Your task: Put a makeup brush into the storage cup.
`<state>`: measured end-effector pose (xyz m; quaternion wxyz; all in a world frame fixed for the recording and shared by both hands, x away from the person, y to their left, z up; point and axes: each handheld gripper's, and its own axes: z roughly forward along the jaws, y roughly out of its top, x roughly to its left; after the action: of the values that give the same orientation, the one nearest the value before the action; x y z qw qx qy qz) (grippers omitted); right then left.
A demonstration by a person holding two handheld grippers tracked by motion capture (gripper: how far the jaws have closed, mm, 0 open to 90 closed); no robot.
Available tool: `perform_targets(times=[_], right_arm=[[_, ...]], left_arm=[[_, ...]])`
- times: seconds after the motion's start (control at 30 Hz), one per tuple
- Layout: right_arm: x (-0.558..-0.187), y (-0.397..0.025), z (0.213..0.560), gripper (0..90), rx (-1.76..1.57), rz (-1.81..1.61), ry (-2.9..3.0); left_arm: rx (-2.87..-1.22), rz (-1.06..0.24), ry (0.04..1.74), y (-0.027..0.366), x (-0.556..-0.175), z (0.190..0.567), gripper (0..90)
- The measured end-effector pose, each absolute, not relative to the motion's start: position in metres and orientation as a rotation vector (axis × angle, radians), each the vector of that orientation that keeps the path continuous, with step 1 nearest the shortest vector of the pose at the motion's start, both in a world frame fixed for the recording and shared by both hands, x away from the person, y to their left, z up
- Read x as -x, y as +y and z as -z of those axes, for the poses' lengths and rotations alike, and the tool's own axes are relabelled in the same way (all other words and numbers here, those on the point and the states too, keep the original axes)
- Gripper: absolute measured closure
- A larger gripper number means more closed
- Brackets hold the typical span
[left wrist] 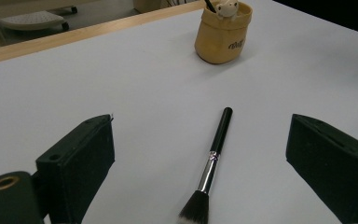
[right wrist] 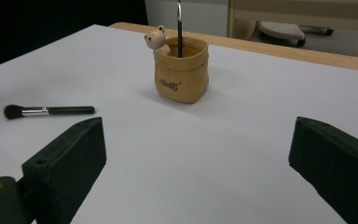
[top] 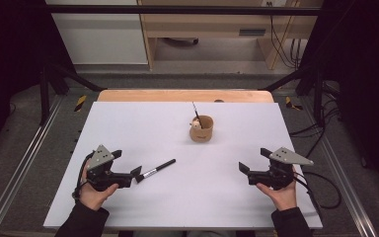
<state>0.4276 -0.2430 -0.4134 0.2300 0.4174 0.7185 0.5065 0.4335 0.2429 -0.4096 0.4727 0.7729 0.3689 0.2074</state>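
Makeup brush: flat on table, bristles between spread left gripper; right gripper spread, empty.

The tan holder carries one short dark printed word low on its front, below the small bear figure at its rim. In the right gripper view it reads roughly as "Good", though the letters are too small to be sure. In the left gripper view the same print sits slanted and blurred, unreadable.
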Motion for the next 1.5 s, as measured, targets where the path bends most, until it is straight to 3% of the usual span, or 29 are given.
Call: perform_targets(times=[0.87, 1.5], right_arm=[[-0.426, -0.244, 0.411, 4.4, -1.149, -1.385, 1.973], [-0.426, -0.241, 0.411, 5.1, -1.146, -1.356, 1.993]], left_arm=[[-1.957, -0.487, 0.872, 0.229, -0.443, 0.396, 7.1], [-2.129, -0.464, 0.834, 0.210, -0.460, 0.388, 7.0]])
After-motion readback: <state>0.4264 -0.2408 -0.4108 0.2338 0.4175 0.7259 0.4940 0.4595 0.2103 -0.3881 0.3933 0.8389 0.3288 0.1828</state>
